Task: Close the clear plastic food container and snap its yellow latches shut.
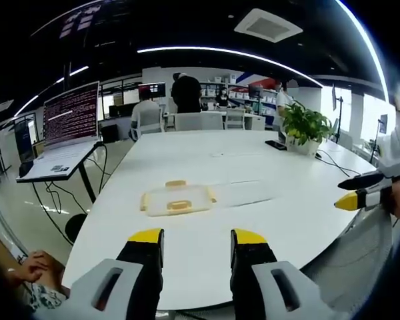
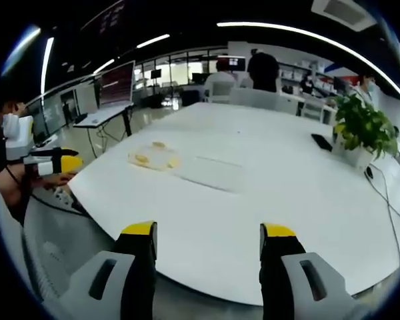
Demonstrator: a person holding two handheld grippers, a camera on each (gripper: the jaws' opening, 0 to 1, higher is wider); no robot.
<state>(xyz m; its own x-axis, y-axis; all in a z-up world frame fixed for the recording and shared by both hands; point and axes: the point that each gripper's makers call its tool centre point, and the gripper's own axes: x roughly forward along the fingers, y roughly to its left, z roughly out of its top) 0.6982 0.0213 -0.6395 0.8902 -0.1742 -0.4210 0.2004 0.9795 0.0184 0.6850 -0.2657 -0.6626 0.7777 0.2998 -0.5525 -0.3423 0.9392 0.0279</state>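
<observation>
The clear plastic food container [image 1: 178, 199] lies on the white table [image 1: 207, 253], with yellow latches on its far, near and side edges. A flat clear part [image 1: 243, 193] lies against its right side. My left gripper [image 1: 197, 239] hovers open over the table's near edge, short of the container, with nothing between its jaws. The right gripper [image 1: 360, 192] comes in at the right edge, off the table. In the right gripper view the container [image 2: 153, 157] lies far left on the table, and my right gripper [image 2: 208, 232] is open and empty. The left gripper [image 2: 53, 163] shows at the left.
A potted plant [image 1: 305, 127] and a dark phone [image 1: 276, 145] stand at the table's far right, with cables beside them. A laptop on a stand [image 1: 70, 123] is left of the table. Chairs and people are at the far end. A person's hand [image 1: 30, 267] is at the lower left.
</observation>
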